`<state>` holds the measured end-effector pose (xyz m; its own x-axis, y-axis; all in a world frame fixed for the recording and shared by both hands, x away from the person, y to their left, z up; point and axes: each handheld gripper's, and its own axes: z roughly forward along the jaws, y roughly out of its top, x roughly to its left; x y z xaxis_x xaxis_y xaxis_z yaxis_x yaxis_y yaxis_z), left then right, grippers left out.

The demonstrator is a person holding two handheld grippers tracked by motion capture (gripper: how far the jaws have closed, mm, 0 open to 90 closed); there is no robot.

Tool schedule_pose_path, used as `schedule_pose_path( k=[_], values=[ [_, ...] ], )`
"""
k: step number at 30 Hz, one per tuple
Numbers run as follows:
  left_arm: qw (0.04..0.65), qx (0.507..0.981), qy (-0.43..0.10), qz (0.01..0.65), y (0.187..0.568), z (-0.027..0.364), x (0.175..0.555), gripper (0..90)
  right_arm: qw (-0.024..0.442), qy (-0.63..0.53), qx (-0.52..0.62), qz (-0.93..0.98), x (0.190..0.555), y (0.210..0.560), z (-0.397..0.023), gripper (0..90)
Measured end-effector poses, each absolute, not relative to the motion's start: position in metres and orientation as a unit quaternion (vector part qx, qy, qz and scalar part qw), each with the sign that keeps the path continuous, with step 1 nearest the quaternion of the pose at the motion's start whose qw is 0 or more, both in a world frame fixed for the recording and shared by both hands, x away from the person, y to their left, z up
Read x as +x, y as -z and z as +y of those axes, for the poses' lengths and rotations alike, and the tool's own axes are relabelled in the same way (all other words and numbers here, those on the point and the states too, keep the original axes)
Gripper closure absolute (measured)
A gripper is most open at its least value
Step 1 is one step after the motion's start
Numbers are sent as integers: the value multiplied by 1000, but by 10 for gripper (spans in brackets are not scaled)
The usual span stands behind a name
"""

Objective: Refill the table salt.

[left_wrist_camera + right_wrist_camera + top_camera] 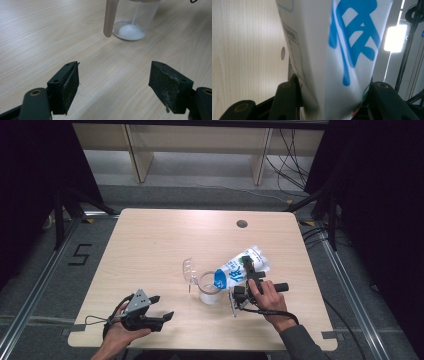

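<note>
hidden: bag's (239, 268) lower end sits over the cup mouth in the high view, so the opening itself can't be made out; right tool view cuts the bag off top and bottom, print only partly readable
cut off: cup (132, 22) rim runs out of the top of the left tool view; the handle shows as a beige bar in front of it
hard to tell: clear lid (189, 269) just left of the cup, faint against the wood; can't say whether it touches the cup
right tool (248, 270): jaws partly closed, clamped on the white bag with blue print (337, 50), one jaw on each side, bag squeezed in between; hand grips it from below right
bag: tilted, lower end over the cup (210, 288), upper end up and to the right, clear of the table
cup: clear, upright, centre-right of the table (150, 250); thin white stream falling inside, white powder (131, 32) heaped on the bottom
left tool (156, 309): jaws wide apart, nothing between them, bare wood underneath; near the front-left edge, well apart from the cup, aimed at it
</note>
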<state>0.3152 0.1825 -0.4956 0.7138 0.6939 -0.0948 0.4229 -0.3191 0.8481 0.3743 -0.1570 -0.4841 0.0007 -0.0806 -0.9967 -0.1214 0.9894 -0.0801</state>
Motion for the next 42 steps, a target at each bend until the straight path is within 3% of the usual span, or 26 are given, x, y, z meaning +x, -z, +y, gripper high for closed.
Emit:
schedule_pose_path(
  k=[42],
  values=[
    [467, 799, -144, 349, 496, 182, 315, 239, 703, 5, -89, 705, 372, 481, -155, 604]
  ],
)
